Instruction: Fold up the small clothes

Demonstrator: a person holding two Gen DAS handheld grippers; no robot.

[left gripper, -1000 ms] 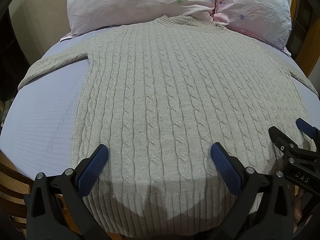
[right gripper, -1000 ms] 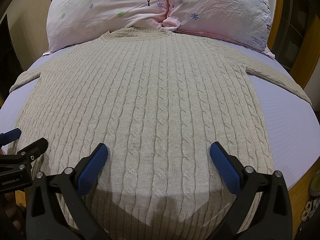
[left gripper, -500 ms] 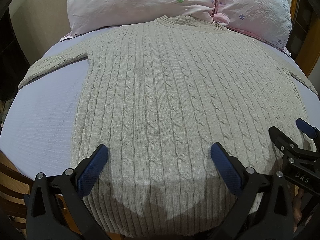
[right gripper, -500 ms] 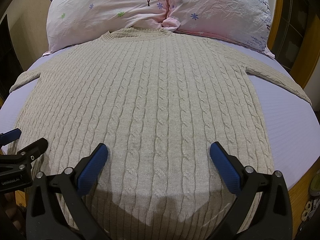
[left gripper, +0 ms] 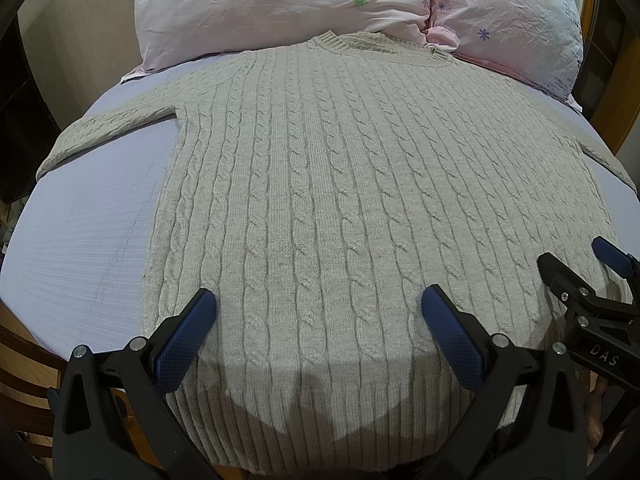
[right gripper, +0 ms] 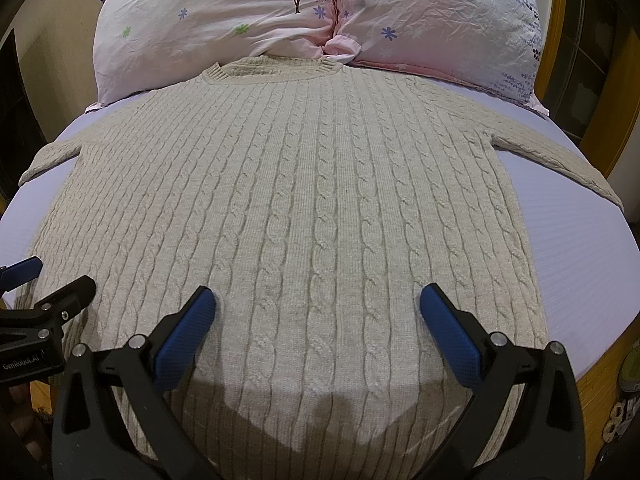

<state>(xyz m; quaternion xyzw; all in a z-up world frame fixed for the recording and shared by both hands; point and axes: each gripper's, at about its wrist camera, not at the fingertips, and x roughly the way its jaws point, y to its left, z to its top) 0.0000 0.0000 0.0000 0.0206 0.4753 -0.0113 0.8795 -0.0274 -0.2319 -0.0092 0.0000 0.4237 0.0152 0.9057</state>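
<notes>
Beige cable-knit sweater is laid flat on the lavender-sheeted bed, collar up against the two pink floral pillows at the head edge, sleeves out sideways. Left gripper and right gripper both hover over the hem near the foot edge, blue-padded fingers spread wide, gripping nothing.

Bed, lavender sheet: beige cable-knit sweater spread flat; two pink pillows at head.
</notes>
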